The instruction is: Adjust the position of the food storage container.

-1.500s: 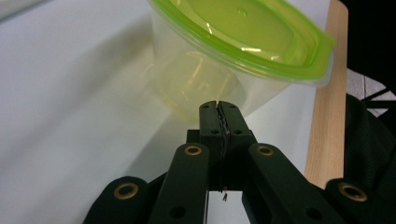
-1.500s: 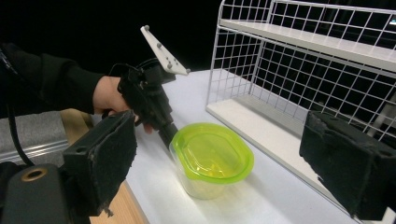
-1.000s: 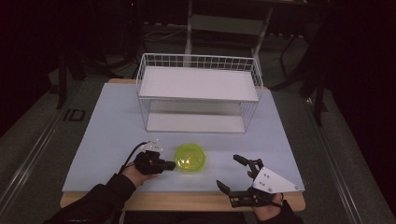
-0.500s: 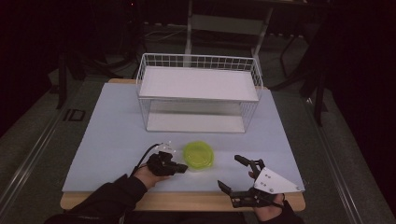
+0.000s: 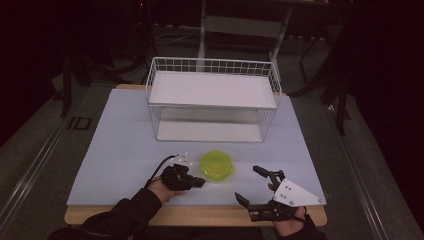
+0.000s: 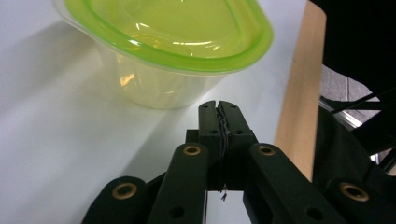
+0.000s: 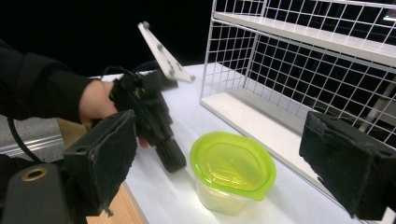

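Note:
A clear tub with a lime-green lid (image 5: 217,165) (image 6: 168,42) (image 7: 232,168) sits on the white table near the front middle. My left gripper (image 5: 200,183) (image 6: 218,105) (image 7: 173,163) lies just left of the tub, its jaws pressed together with nothing between them and its tip a short gap from the tub's wall. My right gripper (image 5: 251,184) (image 7: 243,172) is at the front right, jaws spread wide, aimed toward the tub from a distance. In the right gripper view its two padded fingers (image 7: 109,158) frame the tub.
A white wire shelf rack (image 5: 212,100) (image 7: 308,60) with two white shelves stands at the back middle of the table. The table's wooden front edge (image 5: 195,215) (image 6: 299,93) runs close to both hands. Dark chairs and stands surround the table.
My left gripper has moved right and toward the front edge and let go of the tub, which shifted right with it. The right gripper has hardly moved.

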{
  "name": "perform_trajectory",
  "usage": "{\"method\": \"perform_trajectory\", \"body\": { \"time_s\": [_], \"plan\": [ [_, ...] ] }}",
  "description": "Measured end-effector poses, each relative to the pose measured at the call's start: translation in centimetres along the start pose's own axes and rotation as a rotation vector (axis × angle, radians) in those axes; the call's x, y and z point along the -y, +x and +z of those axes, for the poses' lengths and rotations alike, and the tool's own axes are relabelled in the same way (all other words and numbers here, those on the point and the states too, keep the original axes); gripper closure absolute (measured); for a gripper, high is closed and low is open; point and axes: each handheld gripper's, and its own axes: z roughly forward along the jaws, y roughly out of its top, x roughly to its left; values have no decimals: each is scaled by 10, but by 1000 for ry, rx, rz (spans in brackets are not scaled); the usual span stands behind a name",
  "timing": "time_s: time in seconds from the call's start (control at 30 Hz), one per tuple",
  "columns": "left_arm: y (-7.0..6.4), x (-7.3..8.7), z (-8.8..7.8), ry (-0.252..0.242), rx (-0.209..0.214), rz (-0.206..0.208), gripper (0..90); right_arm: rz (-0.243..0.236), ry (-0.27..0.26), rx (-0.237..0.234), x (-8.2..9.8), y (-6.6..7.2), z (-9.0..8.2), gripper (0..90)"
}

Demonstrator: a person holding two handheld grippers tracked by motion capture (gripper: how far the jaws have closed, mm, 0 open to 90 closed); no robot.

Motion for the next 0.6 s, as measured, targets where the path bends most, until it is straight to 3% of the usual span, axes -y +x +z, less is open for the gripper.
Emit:
{"method": "perform_trajectory", "body": {
  "time_s": [0.13, 0.2, 0.33, 0.4, 0.53, 0.6],
  "plan": [
    [-4, 2, -15, -20, 5, 18, 836, 4, 8, 0, 1, 0, 2, 108],
    [-7, 3, -21, -29, 8, 22, 751, 9, 12, -2, 2, -1, 4, 108],
    [-10, 4, -25, -39, -4, 41, 667, 4, 22, 3, 3, -3, 6, 108],
    [-11, 4, -26, -53, -13, 52, 652, 4, 31, 3, 4, -3, 7, 108],
    [-10, 2, -31, -89, 9, 57, 637, 5, 53, -6, 6, -2, 10, 108],
    [-10, 1, -33, -110, -7, 57, 637, 8, 68, -6, 7, -4, 12, 108]
  ]
}}
